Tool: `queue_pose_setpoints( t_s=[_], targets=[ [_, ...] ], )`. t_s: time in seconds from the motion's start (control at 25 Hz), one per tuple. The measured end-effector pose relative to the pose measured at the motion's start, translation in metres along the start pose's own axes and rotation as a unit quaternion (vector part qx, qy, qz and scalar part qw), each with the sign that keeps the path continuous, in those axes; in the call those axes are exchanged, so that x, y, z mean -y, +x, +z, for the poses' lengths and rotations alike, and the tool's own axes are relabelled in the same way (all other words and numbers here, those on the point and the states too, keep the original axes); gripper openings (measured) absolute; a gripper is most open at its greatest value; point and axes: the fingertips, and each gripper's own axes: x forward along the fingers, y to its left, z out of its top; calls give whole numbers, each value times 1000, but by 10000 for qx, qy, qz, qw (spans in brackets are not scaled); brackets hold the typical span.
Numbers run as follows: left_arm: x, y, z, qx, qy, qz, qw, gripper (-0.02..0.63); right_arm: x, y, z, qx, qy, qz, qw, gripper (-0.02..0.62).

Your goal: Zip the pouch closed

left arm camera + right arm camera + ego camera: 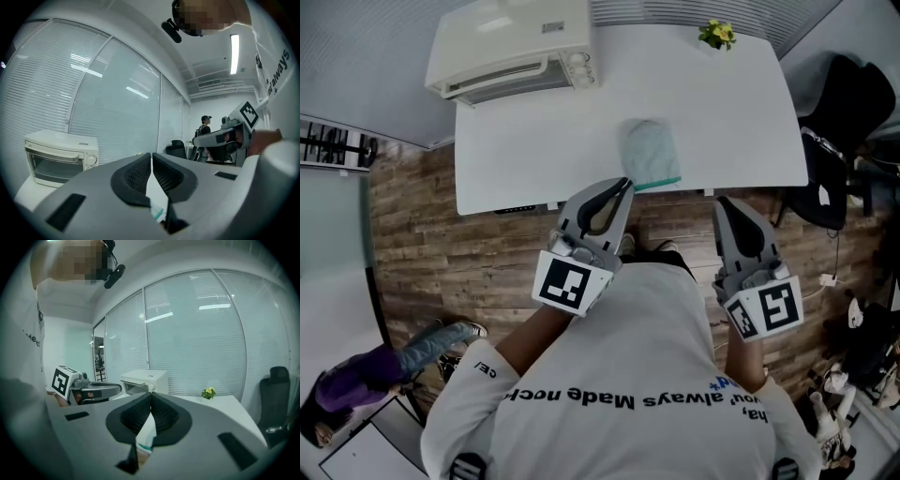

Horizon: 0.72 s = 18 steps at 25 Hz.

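A pale mint pouch (650, 150) with a teal zipper edge lies on the white table (534, 141), near its front edge. My left gripper (624, 184) hangs in front of that edge, just left of the pouch's near end, jaws shut on nothing. My right gripper (723, 201) is held off the table to the right, also shut and empty. In the left gripper view the fingertips (151, 155) meet, and a sliver of the pouch (157, 213) shows below them. In the right gripper view the jaw tips (151, 394) touch, with a bit of pouch (146, 442) beneath.
A white toaster oven (511, 47) stands at the table's back left. A small yellow flower (717, 35) sits at the back right. A black chair and bags (853, 103) stand to the right on the wooden floor. Another person (356, 384) is at lower left.
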Motion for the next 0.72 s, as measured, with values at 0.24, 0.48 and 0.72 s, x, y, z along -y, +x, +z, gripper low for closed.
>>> queue_pose_setpoints(
  t_s=[0.24,0.48,0.72],
  targets=[
    [2,2,3,-36,62,-39,10000,26,0,1,2,-21,-133,-38,9999,8],
    [3,2,4,-63,56,-86,9999,26,-3,0,3,11,-131,-1,9999,8],
    [5,6,3,-72,60,-95,9999,26,0,0,2,-10,-145,-7,9999,8]
  ],
)
